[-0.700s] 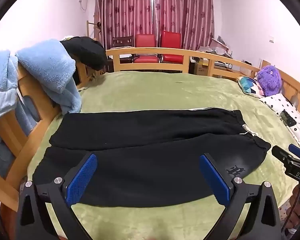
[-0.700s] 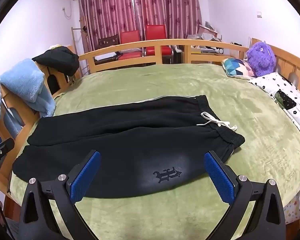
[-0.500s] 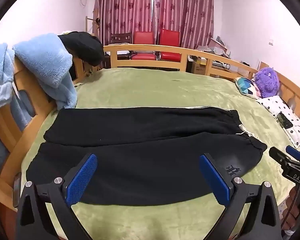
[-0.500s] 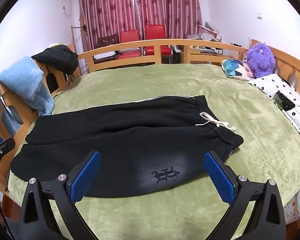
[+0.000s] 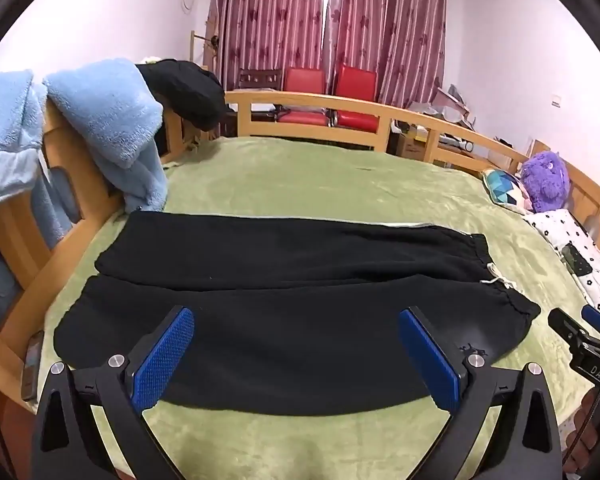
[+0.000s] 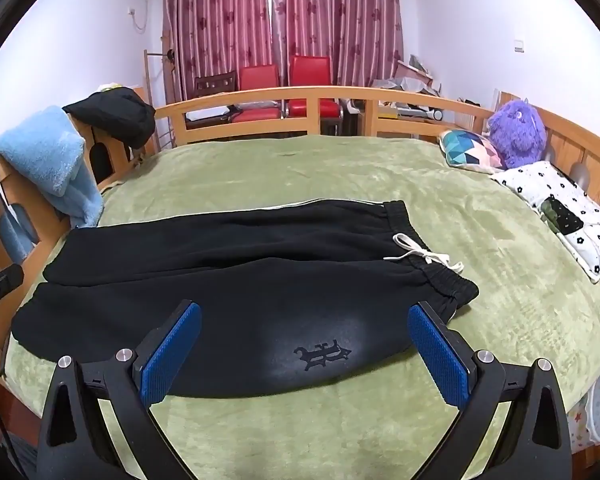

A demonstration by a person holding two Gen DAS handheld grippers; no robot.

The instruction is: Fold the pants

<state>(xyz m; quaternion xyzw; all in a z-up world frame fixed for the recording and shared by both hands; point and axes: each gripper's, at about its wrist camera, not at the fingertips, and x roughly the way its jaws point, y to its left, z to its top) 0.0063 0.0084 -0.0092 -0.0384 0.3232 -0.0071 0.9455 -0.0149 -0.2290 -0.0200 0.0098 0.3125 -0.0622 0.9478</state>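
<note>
While black pants lie flat on green bed, we hold left gripper and right gripper wide open, empty; should pinch near leg edge evenly.

Both grippers raised, holding nothing.
Left gripper and right gripper: blue pads spread wide, aimed forward and slightly down, side by side.

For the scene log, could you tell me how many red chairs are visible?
2: the left red chair and the right red chair stand side by side behind the bed rail, before the curtains. Others may be hidden.
</note>
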